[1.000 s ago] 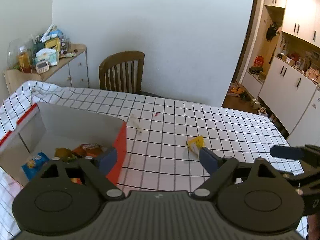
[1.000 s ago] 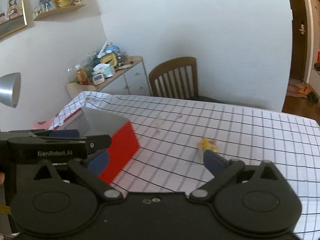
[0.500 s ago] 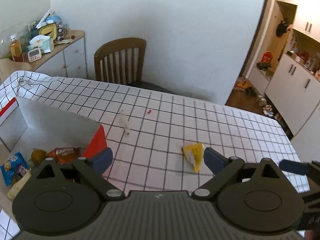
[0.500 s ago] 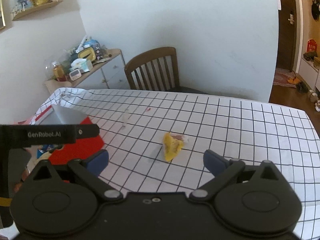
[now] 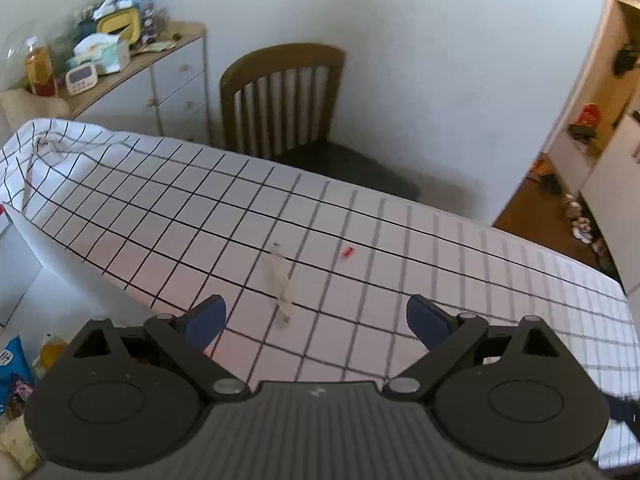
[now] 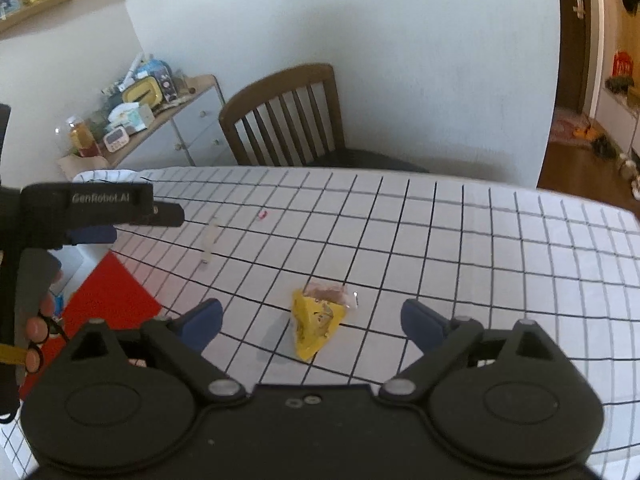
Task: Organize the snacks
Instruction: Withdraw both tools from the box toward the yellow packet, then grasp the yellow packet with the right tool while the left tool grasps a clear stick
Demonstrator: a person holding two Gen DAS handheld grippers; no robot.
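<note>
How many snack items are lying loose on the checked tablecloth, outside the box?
3: a yellow snack packet between the right tongs, a pale clear-wrapped stick ahead of the left tongs, and a tiny red piece further back. Others may be hidden.

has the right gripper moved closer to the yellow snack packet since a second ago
Yes. In the right wrist view the yellow packet now lies between the closing right gripper jaws, untouched; earlier it sat farther ahead, toward the chair.

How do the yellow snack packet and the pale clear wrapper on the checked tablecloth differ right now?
The yellow snack packet is bright, opaque and wedge-shaped; the pale clear wrapper is see-through, long and thin. The packet lies between the closing, still untouching jaws of the right gripper; the wrapper lies farther off, nearer the red box. Both rest loose on the tablecloth, outside the box.
</note>
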